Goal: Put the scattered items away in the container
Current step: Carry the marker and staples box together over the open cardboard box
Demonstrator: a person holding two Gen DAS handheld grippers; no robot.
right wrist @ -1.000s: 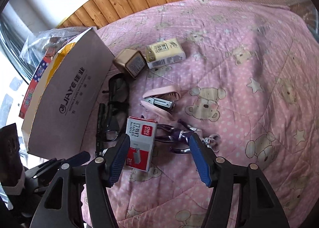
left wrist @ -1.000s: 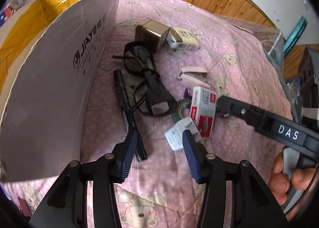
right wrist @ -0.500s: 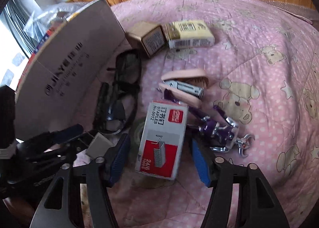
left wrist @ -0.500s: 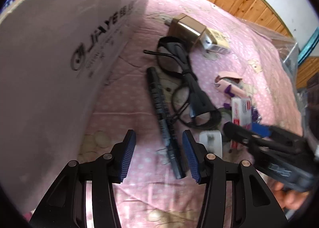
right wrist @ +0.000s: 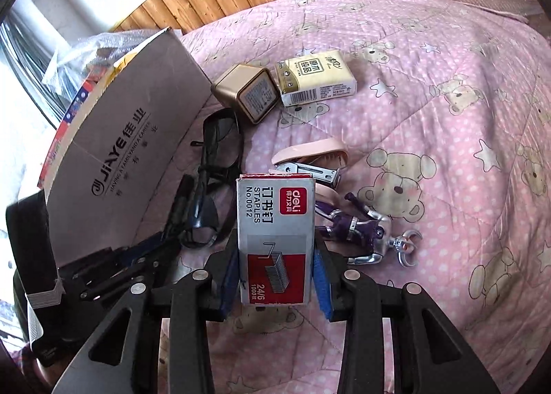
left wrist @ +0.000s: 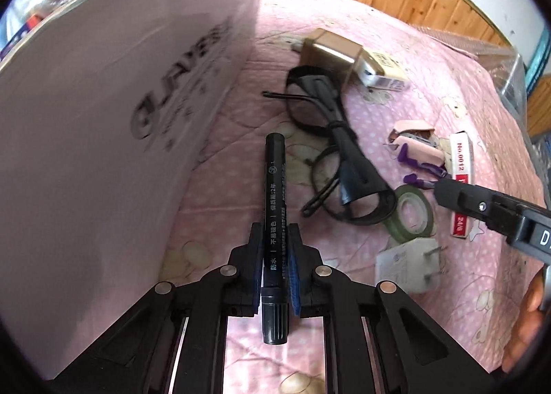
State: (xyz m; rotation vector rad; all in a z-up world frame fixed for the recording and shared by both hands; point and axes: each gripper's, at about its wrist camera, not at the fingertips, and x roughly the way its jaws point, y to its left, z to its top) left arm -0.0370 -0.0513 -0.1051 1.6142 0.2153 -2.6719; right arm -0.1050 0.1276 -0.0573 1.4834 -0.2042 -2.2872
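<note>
My left gripper [left wrist: 275,266] is shut on a black marker [left wrist: 274,187] that lies lengthwise between its blue pads, right beside the cardboard box wall [left wrist: 113,112]. My right gripper [right wrist: 276,277] is shut on a grey and red staples box [right wrist: 275,218], held above the pink bedspread. In the left wrist view the staples box [left wrist: 460,167] shows at the right gripper's tip. The cardboard box [right wrist: 127,156] stands at the left in the right wrist view.
On the bedspread lie black glasses [left wrist: 339,167], a gold tin [right wrist: 249,94], a tissue pack [right wrist: 315,77], a pink stapler [right wrist: 310,163], a purple toy figure [right wrist: 365,232], a green tape roll [left wrist: 413,213] and a white plug adapter [left wrist: 409,265].
My left gripper moved forward over the marker and closed on it. My right gripper closed on the staples box and lifted it.
</note>
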